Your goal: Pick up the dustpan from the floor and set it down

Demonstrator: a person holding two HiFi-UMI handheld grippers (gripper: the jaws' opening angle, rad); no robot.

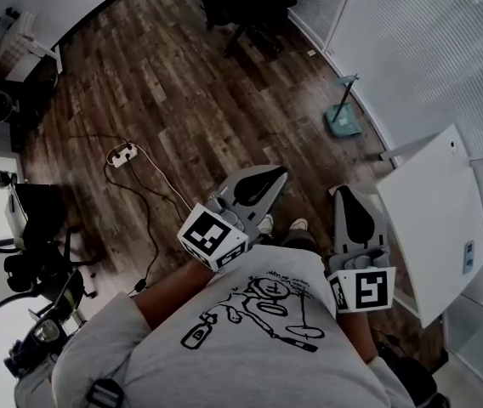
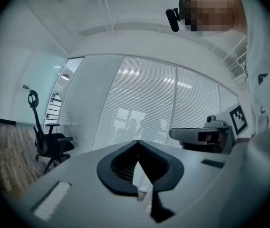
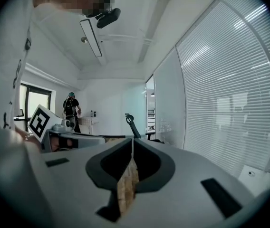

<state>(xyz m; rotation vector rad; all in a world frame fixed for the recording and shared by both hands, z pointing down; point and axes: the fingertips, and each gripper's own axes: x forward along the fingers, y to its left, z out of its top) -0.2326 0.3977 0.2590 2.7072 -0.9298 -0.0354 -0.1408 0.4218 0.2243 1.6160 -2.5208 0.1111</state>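
Note:
The dustpan [image 1: 343,119] is teal with an upright handle and stands on the wooden floor by the glass wall, seen only in the head view. Both grippers are held level in front of the person's chest, well short of it. My left gripper [image 1: 278,175] is shut with its dark pads meeting at the tips [image 2: 137,142] and nothing between them. My right gripper [image 1: 342,192] is shut and empty too, its tips together [image 3: 132,140]. Each gripper shows in the other's view: the right gripper [image 2: 204,136], the left gripper [image 3: 66,136].
A white table [image 1: 437,219] stands close at the right, between me and the blinds. A power strip [image 1: 122,154] with a trailing cable lies on the floor at left. Office chairs [image 1: 241,2] stand at the far end. A person [image 3: 72,109] stands far off.

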